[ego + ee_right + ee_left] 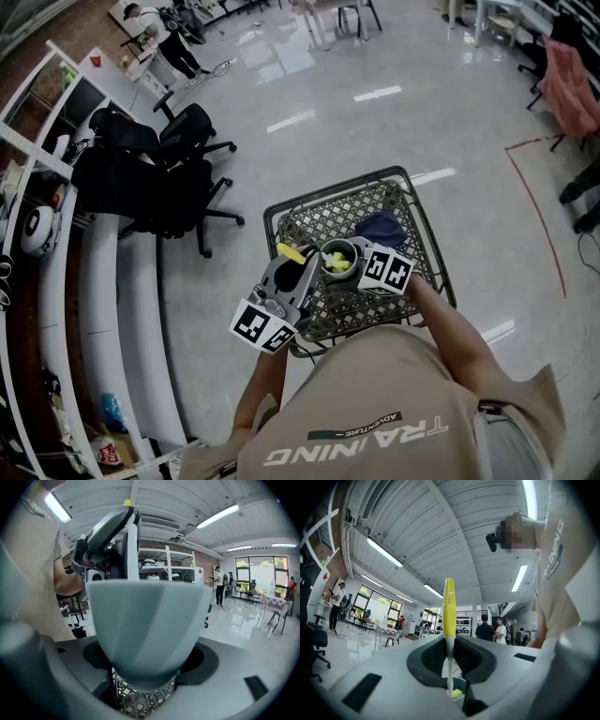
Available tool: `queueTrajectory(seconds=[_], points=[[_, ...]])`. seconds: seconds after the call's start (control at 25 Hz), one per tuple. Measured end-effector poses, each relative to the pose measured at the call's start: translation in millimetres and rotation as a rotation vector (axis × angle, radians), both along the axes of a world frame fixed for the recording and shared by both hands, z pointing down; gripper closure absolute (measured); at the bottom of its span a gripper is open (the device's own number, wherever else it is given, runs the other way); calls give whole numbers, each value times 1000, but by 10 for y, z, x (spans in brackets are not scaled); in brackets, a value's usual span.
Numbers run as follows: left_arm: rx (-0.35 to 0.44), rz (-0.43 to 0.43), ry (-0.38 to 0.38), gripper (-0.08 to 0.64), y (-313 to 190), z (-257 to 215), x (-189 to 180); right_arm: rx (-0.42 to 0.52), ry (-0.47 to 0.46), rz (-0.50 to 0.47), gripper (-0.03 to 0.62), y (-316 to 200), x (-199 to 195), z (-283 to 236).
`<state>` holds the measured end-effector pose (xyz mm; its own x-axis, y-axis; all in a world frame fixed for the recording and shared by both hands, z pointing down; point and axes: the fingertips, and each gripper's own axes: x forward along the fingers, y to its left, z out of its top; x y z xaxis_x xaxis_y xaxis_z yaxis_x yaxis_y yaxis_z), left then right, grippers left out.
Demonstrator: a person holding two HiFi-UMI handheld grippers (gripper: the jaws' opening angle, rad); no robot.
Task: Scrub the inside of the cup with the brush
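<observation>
- The left claw (449, 656) is shut tight on the thin white stem of the brush (449, 606).
- The yellow handle of the brush sticks up above that claw's jaws.
- The soft yellow-green end of the brush hangs below the jaws. It is down inside the cup (145, 620).
- The right claw (145, 665) is clamped on the cup, one jaw on each side near the bottom.
- The cup stands upright with its open top facing up, and it fills the space between those jaws.
- The left claw is just beside the right claw, a little above the cup's rim.
- Under both claws is a wire basket (314, 217). The cup looks to be held a little above it, but it is hard to tell if it touches.
- A dark blue cloth (380, 228) lies in the basket, on the far side of the right claw.
- The step looks like the scrubbing itself, since the brush end is already in the cup.
- Next, the left claw likely needs to rub the brush around the inside wall and down to the bottom.
- The right claw needs to hold the cup tight so it does not tip.
</observation>
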<state>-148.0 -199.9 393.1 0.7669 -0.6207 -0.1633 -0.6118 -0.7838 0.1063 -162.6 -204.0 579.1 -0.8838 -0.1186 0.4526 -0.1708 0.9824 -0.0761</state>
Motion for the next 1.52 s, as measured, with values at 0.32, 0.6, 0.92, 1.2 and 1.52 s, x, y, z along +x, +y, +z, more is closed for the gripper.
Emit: queueTrajectory(seconds=[0.32, 0.6, 0.92, 1.2, 1.52], points=[[55, -15, -14, 517, 121, -226, -106, -15, 76, 9, 212, 77, 38, 300], [105, -55, -14, 518, 135, -500, -327, 32, 62, 42, 210, 50, 53, 470], [27, -150, -53, 518, 113, -237, -523, 51, 91, 27, 210, 44, 104, 788], [-87, -234, -55, 517, 242, 88, -631, 27, 131, -19, 210, 13, 177, 1182], [-165, -299, -94, 518, 192, 329, -653, -10, 146, -12, 210, -172, 138, 1852]])
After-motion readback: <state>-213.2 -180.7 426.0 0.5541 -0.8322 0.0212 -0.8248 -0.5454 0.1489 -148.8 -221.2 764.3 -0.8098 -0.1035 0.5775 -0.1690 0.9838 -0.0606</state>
